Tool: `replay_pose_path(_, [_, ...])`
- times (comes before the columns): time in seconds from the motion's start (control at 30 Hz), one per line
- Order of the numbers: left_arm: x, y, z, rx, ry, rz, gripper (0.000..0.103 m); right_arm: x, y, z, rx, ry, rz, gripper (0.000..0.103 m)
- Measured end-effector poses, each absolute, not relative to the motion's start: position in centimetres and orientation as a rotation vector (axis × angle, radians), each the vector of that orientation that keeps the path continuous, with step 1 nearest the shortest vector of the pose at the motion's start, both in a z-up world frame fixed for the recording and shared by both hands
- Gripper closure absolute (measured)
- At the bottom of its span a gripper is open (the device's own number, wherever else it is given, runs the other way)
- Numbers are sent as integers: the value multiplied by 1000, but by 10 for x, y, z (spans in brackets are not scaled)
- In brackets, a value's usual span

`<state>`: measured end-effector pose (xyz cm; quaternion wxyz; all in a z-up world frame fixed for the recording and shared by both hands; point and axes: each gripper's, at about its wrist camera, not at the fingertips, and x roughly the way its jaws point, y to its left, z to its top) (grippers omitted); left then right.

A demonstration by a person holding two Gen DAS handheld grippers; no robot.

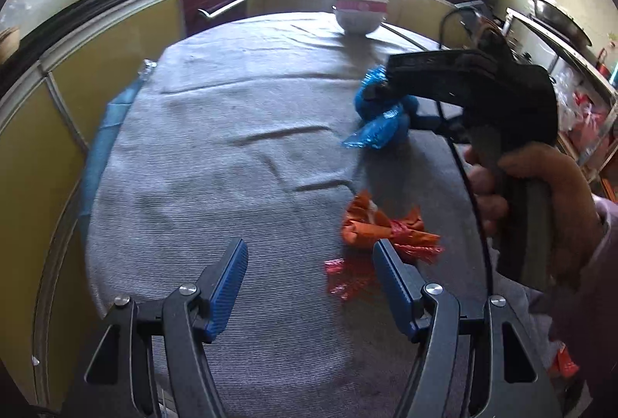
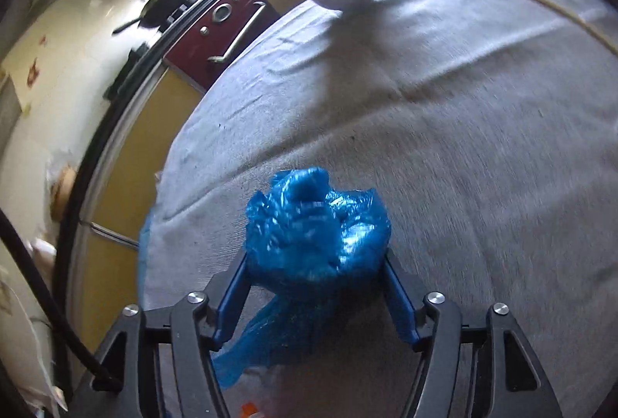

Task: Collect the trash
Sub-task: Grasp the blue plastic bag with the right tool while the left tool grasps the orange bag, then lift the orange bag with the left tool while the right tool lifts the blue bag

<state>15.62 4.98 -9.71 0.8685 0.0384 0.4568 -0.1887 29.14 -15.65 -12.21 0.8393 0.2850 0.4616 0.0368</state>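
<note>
On a grey cloth-covered table [image 1: 216,155], the right gripper [image 2: 314,275] clamps a crumpled blue plastic bag [image 2: 316,225] between its pads. The left gripper [image 1: 311,265] hangs with jaws apart, holding nothing (an orange wrapper [image 1: 380,225] lies just beside one finger). A red-and-white bowl [image 1: 360,13] stands at the far edge.

crumpled blue plastic bag [image 2: 316,229] in right gripper [image 2: 316,273], orange wrapper [image 1: 380,225] on cloth
</note>
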Motion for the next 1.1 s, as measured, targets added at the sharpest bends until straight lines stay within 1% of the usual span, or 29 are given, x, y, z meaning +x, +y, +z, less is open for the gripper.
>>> replay_pose_path(0.13, [161, 42, -101, 89, 981, -458, 35, 291, -160, -122, 566, 955, 120, 40])
replay_pose_path(0.23, [169, 31, -108, 115, 1036, -499, 35, 276, -178, -117, 600, 919, 127, 40])
replay_pose_path(0.37, [177, 20, -114, 97, 1092, -522, 35, 242, -208, -106, 591, 876, 111, 40])
replay_pose_path(0.6, [190, 4, -120, -25, 1143, -552, 35, 166, -262, -101, 604, 841, 64, 40])
replay_pose_path(0.67, [190, -4, -121, -30, 1153, -552, 38, 146, -272, -101, 613, 834, 50, 40])
replay_pose_path(0.7, [191, -7, -123, -30, 1161, -555, 45, 136, -277, -101, 619, 830, 41, 40])
replay_pose_path(0.73, [190, -11, -123, -36, 1176, -557, 48, 128, -281, -101, 626, 821, 35, 40])
replay_pose_path(0.87, [171, -28, -121, -65, 1213, -586, 49, 97, -295, -102, 648, 802, 14, 40])
replay_pose_path(0.97, [140, -43, -117, -46, 1242, -648, 49, 78, -306, -105, 648, 794, -9, 40])
replay_pose_path(1.1, [124, -48, -102, 29, 1196, -624, 48, 62, -319, -109, 670, 792, -23, 40])
